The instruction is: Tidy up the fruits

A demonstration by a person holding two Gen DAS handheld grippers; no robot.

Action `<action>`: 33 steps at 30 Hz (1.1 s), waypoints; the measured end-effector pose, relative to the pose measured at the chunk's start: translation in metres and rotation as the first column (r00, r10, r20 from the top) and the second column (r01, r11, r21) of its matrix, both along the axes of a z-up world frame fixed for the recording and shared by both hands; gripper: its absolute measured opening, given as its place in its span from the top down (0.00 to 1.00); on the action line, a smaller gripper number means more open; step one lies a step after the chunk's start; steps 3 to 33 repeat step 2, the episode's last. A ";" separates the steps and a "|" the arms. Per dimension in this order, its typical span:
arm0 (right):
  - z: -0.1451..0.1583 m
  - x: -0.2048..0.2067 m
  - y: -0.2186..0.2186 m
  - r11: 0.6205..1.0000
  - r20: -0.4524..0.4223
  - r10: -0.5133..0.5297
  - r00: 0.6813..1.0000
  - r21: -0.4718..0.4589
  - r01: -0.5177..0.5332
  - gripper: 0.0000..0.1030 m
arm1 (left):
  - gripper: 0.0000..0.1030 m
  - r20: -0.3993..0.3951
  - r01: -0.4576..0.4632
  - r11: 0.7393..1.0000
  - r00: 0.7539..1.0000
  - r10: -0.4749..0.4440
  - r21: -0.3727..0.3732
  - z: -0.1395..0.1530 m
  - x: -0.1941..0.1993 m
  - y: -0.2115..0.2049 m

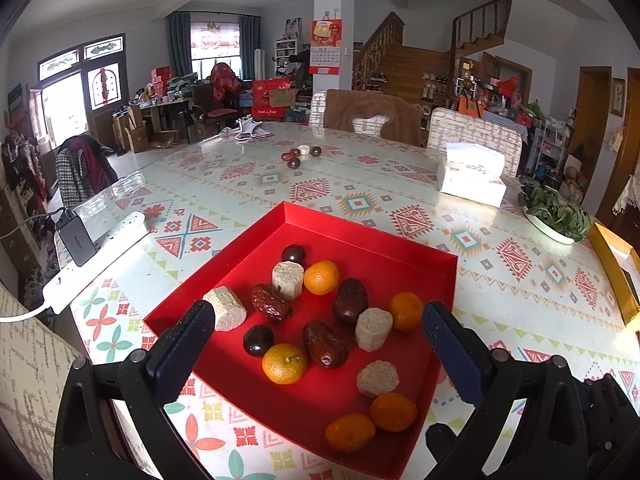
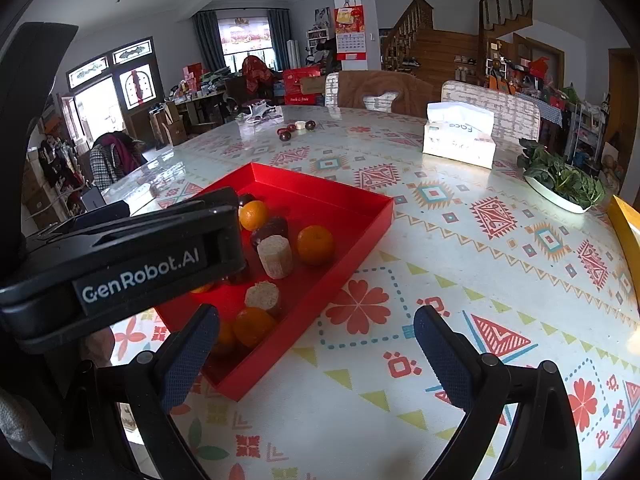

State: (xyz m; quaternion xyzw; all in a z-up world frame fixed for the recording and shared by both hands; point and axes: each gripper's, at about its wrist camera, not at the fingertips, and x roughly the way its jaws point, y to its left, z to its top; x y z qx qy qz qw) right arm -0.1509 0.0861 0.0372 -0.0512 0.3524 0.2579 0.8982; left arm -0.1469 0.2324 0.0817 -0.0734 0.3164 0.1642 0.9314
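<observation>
the red tray [image 1: 372,236] sits on the bench [image 1: 500,264] with the fruits mixed up inside: oranges [image 1: 321,277], dark red dates [image 1: 350,300], round dark fruits [image 1: 258,340] and pale round cakes [image 1: 287,280]. a few more small fruits [image 1: 298,154] lie far off across the bench. whether sorting is starting or nearly over, i cannot tell. to pick well, go for one fruit with room around it, come straight down, and squeeze softly so it does not roll. the left gripper [image 1: 318,344] hangs over the near end of the tray, tipped down, fingers wide apart and holding nothing. the right gripper [image 2: 316,346] hangs beside the tray over the bare bench, fingers wide apart too.
</observation>
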 end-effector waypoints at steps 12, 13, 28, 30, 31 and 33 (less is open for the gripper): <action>0.004 0.000 -0.004 1.000 0.001 -0.007 1.000 0.018 0.007 0.03 | 0.00 0.002 0.001 1.000 1.000 -0.001 0.007 0.003 -0.002 -0.001; 0.004 0.000 -0.004 1.000 0.001 -0.007 1.000 0.018 0.007 0.03 | 0.00 0.002 0.001 1.000 1.000 -0.001 0.007 0.003 -0.002 -0.001; 0.004 0.000 -0.004 1.000 0.001 -0.007 1.000 0.018 0.007 0.03 | 0.00 0.002 0.001 1.000 1.000 -0.001 0.007 0.003 -0.002 -0.001; 0.004 0.000 -0.004 1.000 0.001 -0.007 1.000 0.018 0.007 0.03 | 0.00 0.002 0.001 1.000 1.000 -0.001 0.007 0.003 -0.002 -0.001; 0.004 0.000 -0.004 1.000 0.001 -0.007 1.000 0.018 0.007 0.03 | 0.00 0.002 0.001 1.000 1.000 -0.001 0.007 0.003 -0.002 -0.001; 0.004 0.000 -0.004 1.000 0.001 -0.007 1.000 0.018 0.007 0.03 | 0.00 0.002 0.001 1.000 1.000 -0.001 0.007 0.003 -0.002 -0.001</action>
